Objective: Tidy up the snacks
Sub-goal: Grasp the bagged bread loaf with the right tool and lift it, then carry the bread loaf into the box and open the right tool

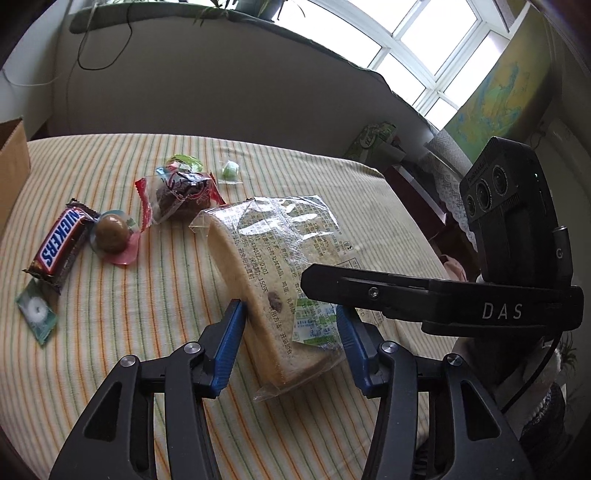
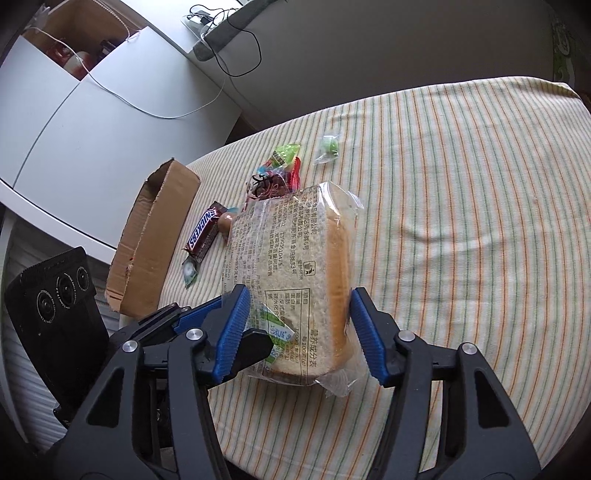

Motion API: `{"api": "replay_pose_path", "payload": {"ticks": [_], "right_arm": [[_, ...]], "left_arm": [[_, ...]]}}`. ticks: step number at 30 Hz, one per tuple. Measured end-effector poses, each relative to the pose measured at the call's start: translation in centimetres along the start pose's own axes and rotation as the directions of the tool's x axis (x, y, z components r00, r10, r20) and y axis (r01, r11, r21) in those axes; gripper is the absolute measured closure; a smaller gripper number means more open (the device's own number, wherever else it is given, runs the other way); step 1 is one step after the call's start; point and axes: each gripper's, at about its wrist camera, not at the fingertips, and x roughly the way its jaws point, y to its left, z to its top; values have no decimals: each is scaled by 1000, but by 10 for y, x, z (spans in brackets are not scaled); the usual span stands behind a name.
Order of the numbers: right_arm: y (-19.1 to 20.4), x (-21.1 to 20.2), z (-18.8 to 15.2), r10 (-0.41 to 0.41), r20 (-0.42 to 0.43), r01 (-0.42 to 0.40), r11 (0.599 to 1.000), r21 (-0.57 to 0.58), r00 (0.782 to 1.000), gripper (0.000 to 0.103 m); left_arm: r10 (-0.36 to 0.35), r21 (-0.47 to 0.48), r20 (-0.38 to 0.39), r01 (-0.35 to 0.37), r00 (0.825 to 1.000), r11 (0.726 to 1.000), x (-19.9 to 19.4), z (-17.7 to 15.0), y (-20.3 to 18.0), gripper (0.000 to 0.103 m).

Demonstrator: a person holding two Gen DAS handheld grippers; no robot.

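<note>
Left tongs clasp the wrapped bread on the striped cloth.

Cardboard box cut off at left edge (contents perhaps hidden).

Looks like a home room, lived-in. Striped cloth is covering the table under the hand-held gripper. Ahead of it, potted plants are sitting on a sill by a big window; a wall map is hanging to the right. White cabinet with loose cables is standing off left.
</note>
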Motion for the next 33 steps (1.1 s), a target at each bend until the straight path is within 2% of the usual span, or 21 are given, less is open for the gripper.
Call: {"api": "replay_pose_path", "payload": {"ticks": [13, 24, 33], "right_arm": [[79, -4, -2, 19, 24, -16, 993, -113, 1000, 43], [151, 16, 9, 61, 16, -56, 977, -208, 998, 43], [198, 40, 17, 87, -4, -85, 961, -262, 996, 43]], "left_arm": [[61, 18, 119, -63, 991, 998, -72, -9, 18, 53], [122, -10, 211, -123, 970, 992, -129, -7, 49, 53], [179, -41, 258, -174, 949, 984, -157, -8, 79, 53]]}}
